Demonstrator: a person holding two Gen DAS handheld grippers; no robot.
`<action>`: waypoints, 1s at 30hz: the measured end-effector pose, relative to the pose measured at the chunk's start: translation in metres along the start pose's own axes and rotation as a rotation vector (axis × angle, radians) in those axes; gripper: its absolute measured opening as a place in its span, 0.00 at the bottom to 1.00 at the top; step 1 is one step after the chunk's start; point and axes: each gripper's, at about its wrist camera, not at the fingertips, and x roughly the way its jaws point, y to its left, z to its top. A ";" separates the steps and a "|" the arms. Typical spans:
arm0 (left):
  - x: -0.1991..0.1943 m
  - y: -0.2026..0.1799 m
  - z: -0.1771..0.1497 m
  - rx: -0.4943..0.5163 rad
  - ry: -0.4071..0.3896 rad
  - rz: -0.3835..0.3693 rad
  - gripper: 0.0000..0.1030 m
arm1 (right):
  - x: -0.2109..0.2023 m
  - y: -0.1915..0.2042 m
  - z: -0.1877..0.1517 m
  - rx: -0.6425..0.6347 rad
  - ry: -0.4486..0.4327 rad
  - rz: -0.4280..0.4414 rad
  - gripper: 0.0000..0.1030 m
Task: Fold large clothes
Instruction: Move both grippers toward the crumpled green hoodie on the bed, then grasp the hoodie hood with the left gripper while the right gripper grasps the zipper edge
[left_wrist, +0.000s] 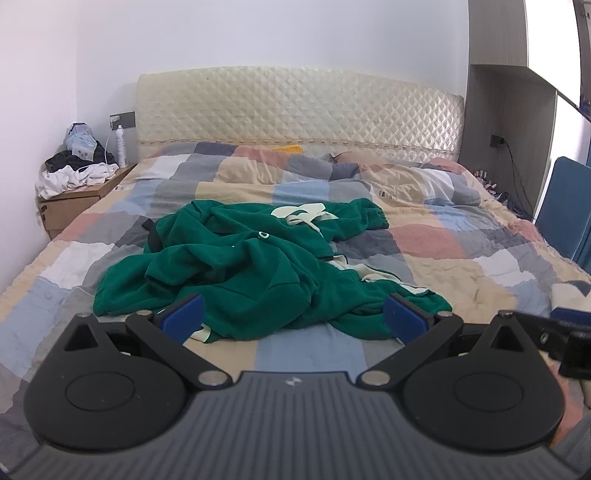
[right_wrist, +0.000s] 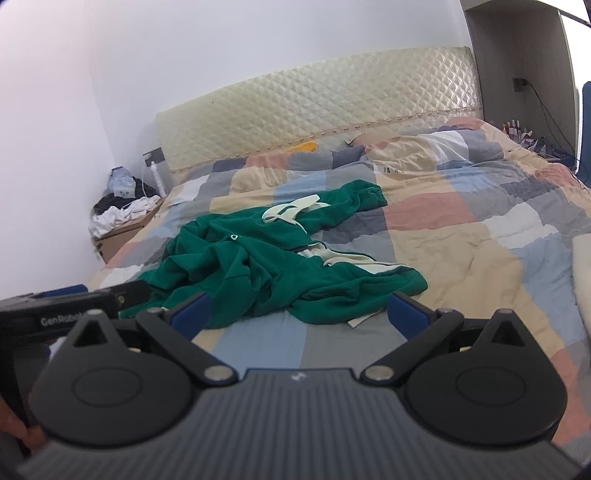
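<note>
A large dark green garment (left_wrist: 251, 266) with cream trim lies crumpled in the middle of the bed; it also lies ahead in the right wrist view, the green garment (right_wrist: 280, 266). My left gripper (left_wrist: 293, 317) hovers just short of its near edge, jaws wide apart, nothing held. My right gripper (right_wrist: 301, 310) sits likewise open before the garment's near hem, empty. The left gripper's body (right_wrist: 74, 302) shows at the left edge of the right wrist view, and part of the right gripper (left_wrist: 569, 332) shows at the right edge of the left wrist view.
A patchwork checked quilt (left_wrist: 443, 236) covers the bed, bunched near the quilted cream headboard (left_wrist: 295, 107). A bedside cabinet (left_wrist: 70, 199) at the left carries a heap of clothes and a bottle. A blue chair (left_wrist: 565, 206) and a grey shelf unit (left_wrist: 506, 110) stand at the right.
</note>
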 end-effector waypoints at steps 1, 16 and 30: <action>0.001 0.001 0.002 0.001 -0.001 -0.004 1.00 | 0.001 0.000 0.001 -0.001 0.007 -0.002 1.00; 0.077 0.013 0.078 0.103 0.077 -0.112 1.00 | 0.030 0.003 0.016 0.089 0.027 0.062 1.00; 0.291 0.029 0.166 0.119 0.272 -0.227 1.00 | 0.156 -0.004 0.023 0.370 0.148 0.110 0.98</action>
